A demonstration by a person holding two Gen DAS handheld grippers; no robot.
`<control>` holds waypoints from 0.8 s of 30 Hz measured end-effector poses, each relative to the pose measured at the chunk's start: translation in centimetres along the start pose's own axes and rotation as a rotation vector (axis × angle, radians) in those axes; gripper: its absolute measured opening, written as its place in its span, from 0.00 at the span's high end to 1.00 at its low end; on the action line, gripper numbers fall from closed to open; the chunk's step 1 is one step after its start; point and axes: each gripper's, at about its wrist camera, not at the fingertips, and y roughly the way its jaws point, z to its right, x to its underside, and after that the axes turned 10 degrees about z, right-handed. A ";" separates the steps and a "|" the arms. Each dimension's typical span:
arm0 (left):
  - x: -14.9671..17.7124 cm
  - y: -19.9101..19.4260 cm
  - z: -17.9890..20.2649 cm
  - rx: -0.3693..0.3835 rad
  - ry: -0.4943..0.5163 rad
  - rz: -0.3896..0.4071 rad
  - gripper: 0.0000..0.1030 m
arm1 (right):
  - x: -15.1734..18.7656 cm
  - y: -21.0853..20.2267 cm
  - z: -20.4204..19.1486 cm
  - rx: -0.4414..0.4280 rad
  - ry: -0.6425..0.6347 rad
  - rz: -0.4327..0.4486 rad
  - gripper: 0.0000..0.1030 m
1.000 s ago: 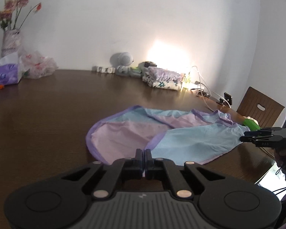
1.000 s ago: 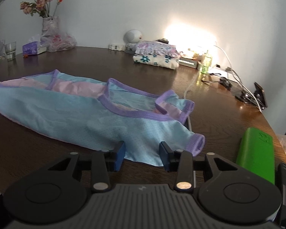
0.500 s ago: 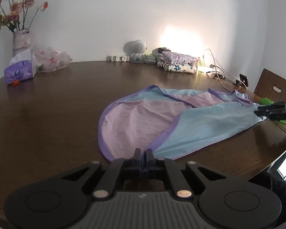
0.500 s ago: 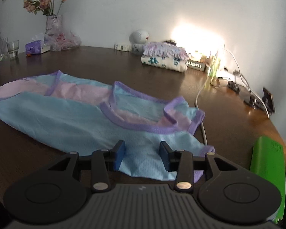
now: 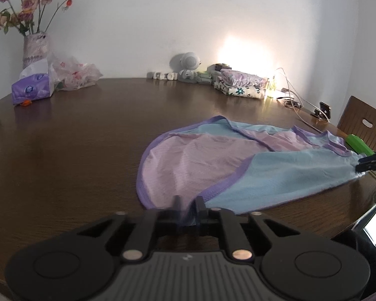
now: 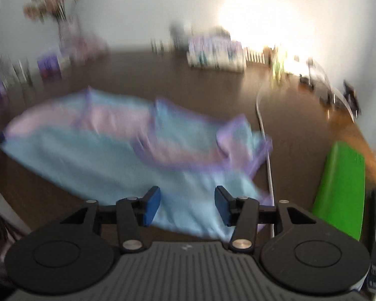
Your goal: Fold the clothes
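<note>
The blue and lilac garment (image 5: 240,165) lies spread flat on the brown worktop (image 5: 82,138), its purple-trimmed hem reaching between the parted fingers of the left claw (image 5: 187,204), which half a second ago were pressed together. At the other end, the right claw (image 6: 187,205) stands wide apart over the blue edge, wider than before; its view is blurred. A vase (image 5: 35,49) at the back holds flowers.
</note>
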 end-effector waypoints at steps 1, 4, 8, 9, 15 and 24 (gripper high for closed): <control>-0.6 -0.2 0.5 -0.002 0.001 0.023 0.72 | -0.3 -0.1 -0.1 -0.013 0.015 0.038 0.52; -1.9 0.1 2.5 0.082 -0.002 0.090 0.68 | -0.4 1.4 -1.1 -0.043 0.009 0.074 0.53; -1.4 2.7 5.1 0.162 0.016 0.030 0.68 | 0.5 3.1 -2.6 -0.043 -0.059 0.079 0.53; -1.3 3.3 5.7 0.182 0.021 0.015 0.68 | 0.8 3.3 -2.8 -0.039 -0.085 0.071 0.53; -2.1 7.2 6.4 0.202 0.038 -0.054 0.58 | -0.4 2.7 -0.6 -0.046 0.016 0.052 0.52; -11.0 18.5 6.8 0.190 0.192 -0.204 0.18 | -7.2 10.9 -2.6 -0.097 -0.015 0.052 0.43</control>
